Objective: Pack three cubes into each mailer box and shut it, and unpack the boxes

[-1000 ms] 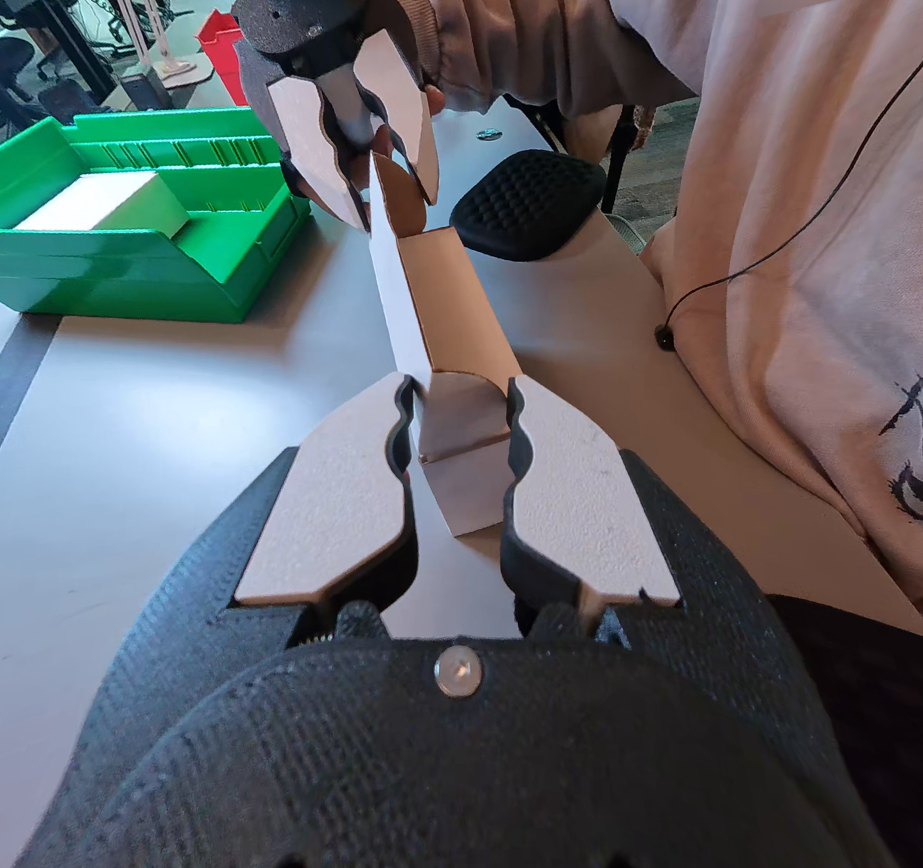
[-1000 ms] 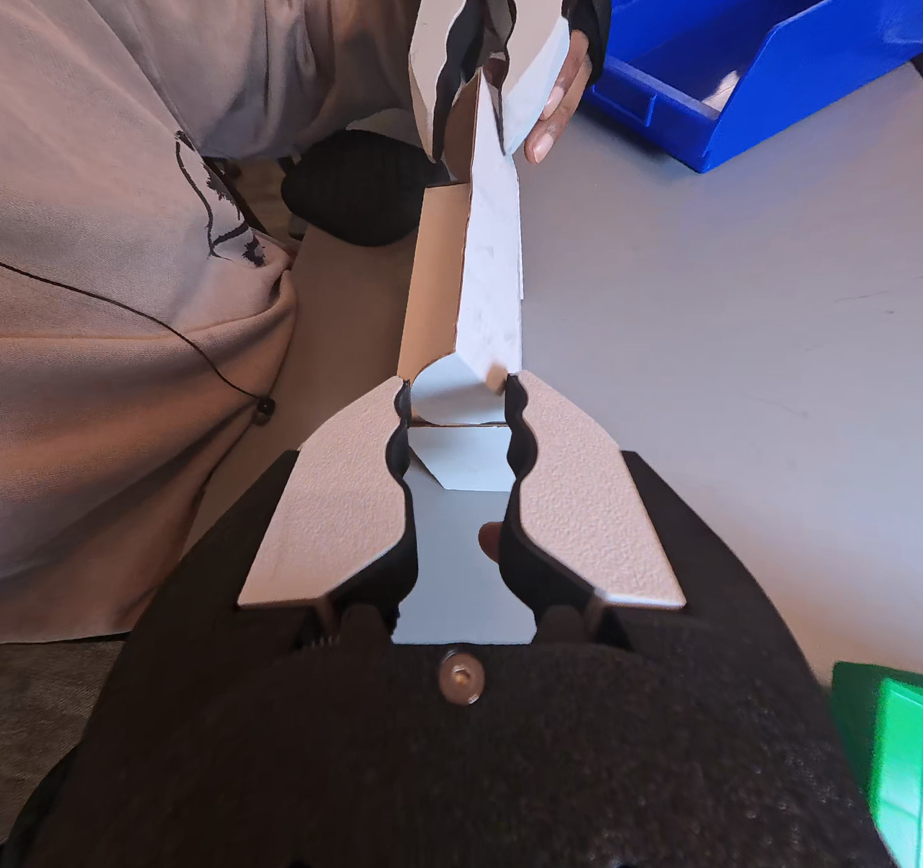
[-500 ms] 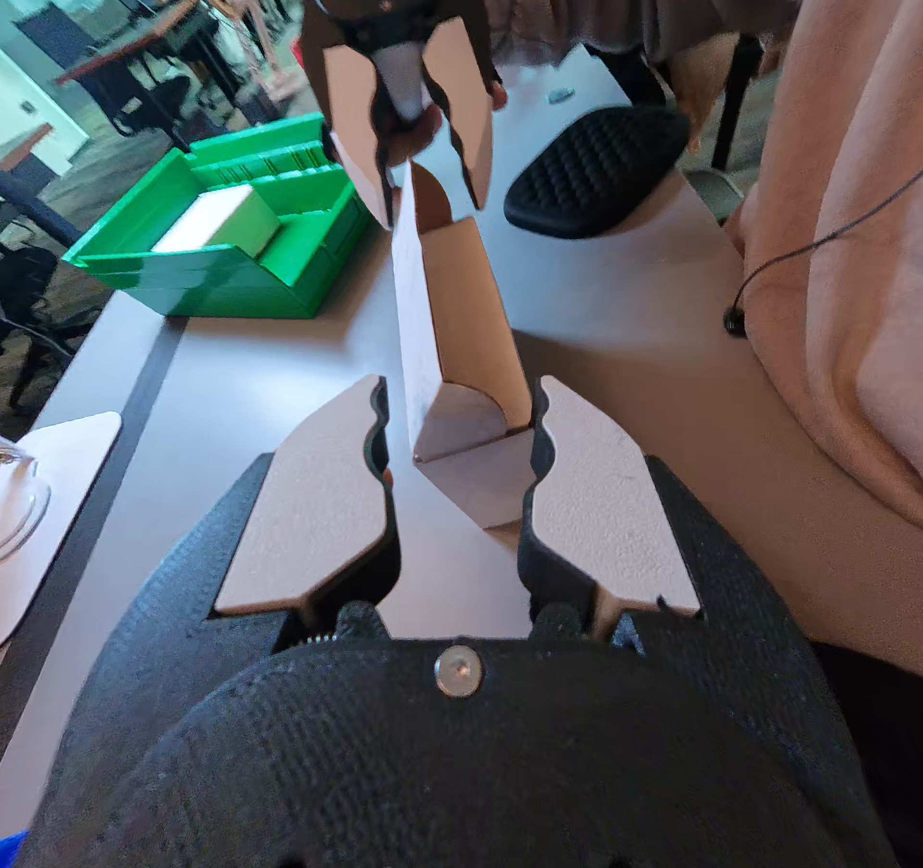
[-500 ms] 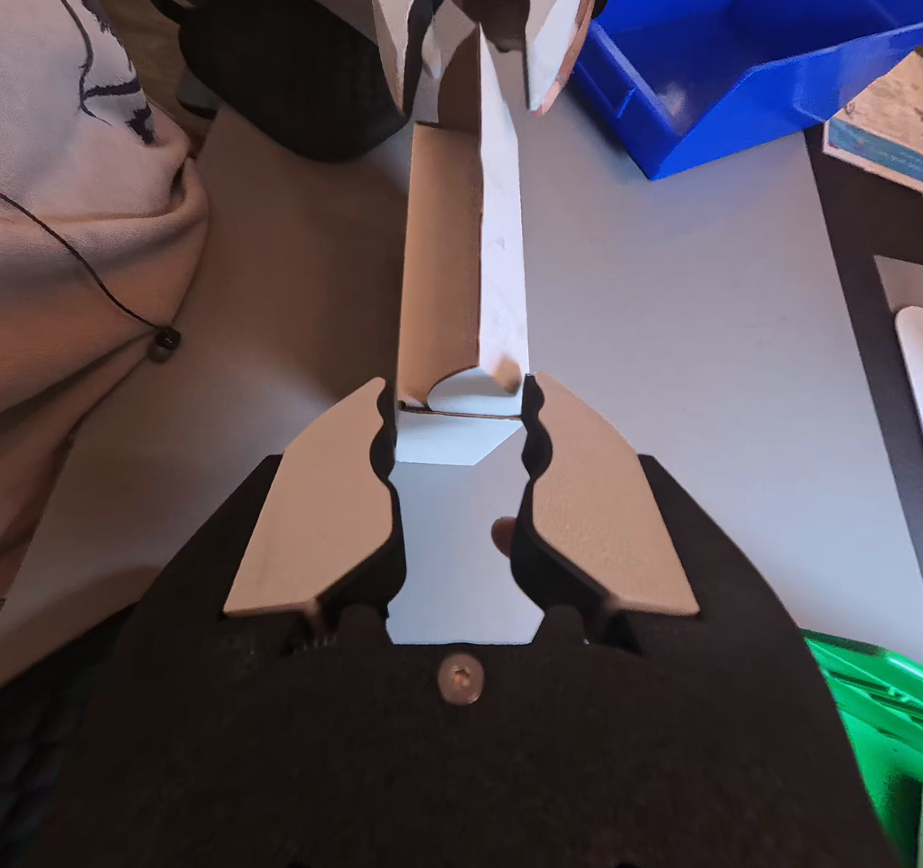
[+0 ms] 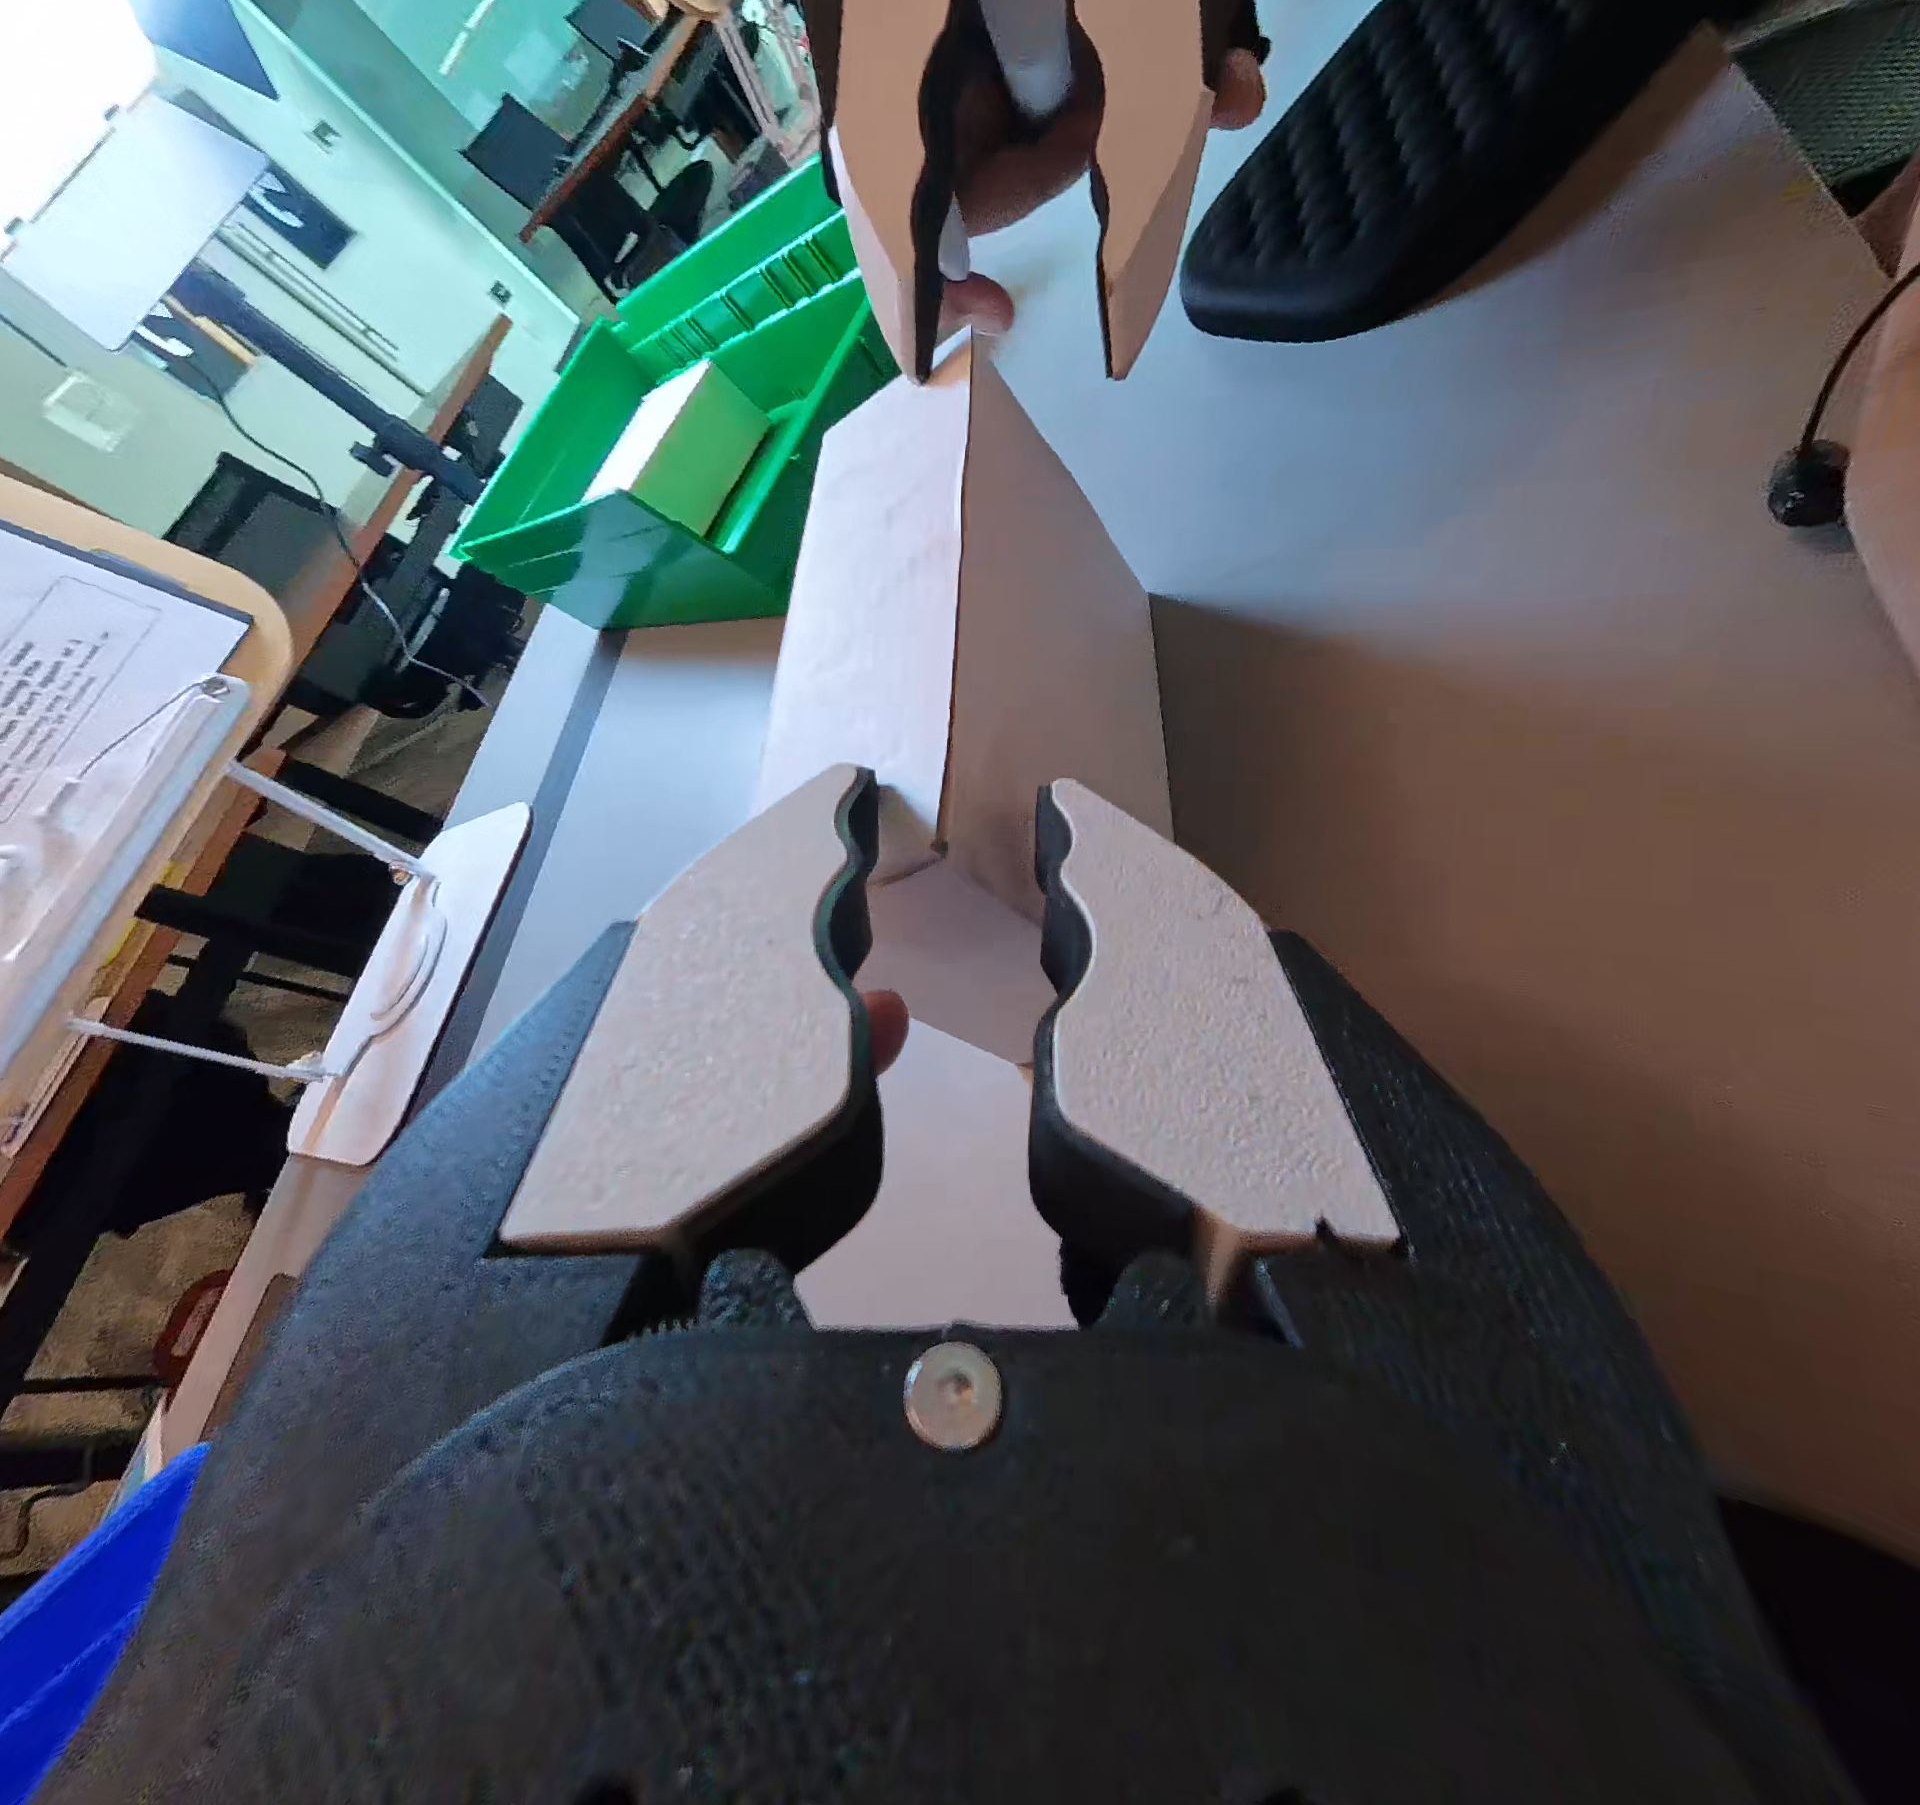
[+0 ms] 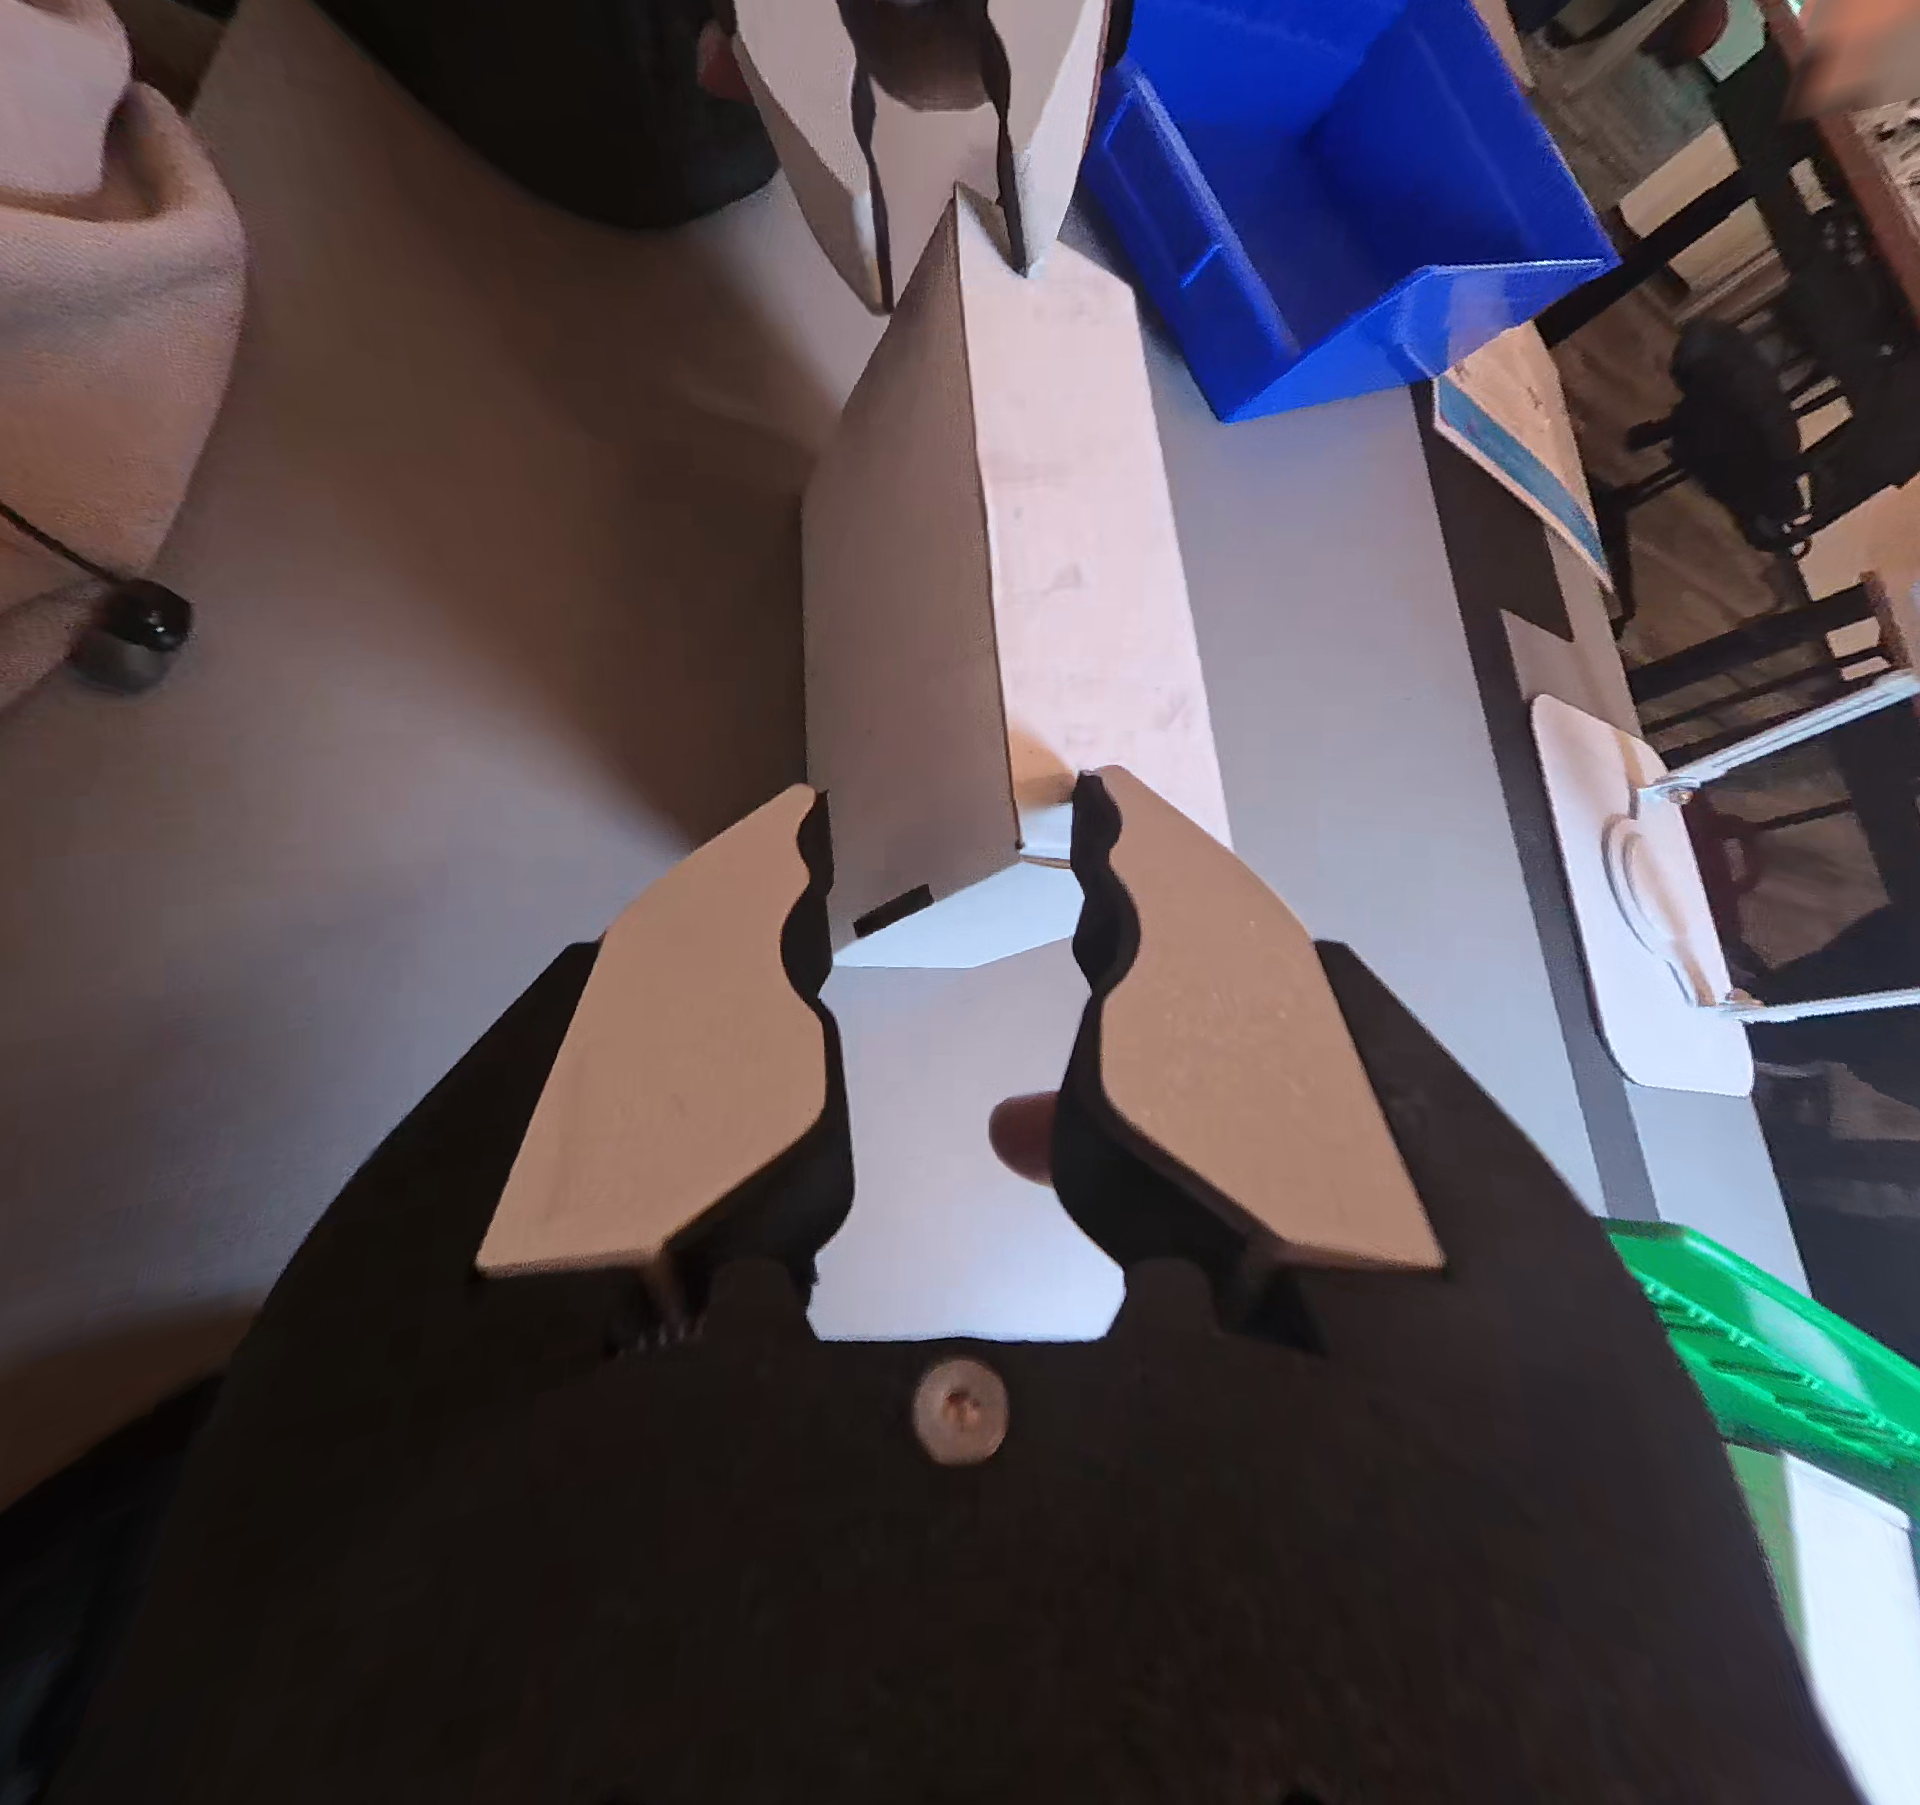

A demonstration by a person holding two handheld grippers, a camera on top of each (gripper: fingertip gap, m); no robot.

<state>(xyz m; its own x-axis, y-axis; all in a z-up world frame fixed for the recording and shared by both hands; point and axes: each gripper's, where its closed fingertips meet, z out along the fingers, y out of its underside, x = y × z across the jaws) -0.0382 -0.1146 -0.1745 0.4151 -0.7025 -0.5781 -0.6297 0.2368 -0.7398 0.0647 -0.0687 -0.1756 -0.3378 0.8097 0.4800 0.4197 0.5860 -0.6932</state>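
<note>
A long narrow mailer box spans between my two grippers, which face each other. Its white face is away from the person, and its brown-looking face is toward the person. The two faces meet in a ridge on top. My left gripper has its jaws closed against one end of the box. My right gripper clamps the other end in the same way. Each gripper shows at the top of the other's view: the right gripper and the left gripper. No cubes are in view.
The grey table carries a green bin holding a white box beyond the right gripper. A blue bin stands beyond the left gripper. A black chair pad and the person's sleeve are close by. A sign stand's white base sits at the table edge. My right fingertips sit around 12 centimetres from my left ones.
The box has turned about its long axis, from open trough to ridge-up. Both wrist views have risen and rolled with it. The left jaws widened, then narrowed onto the box end.
</note>
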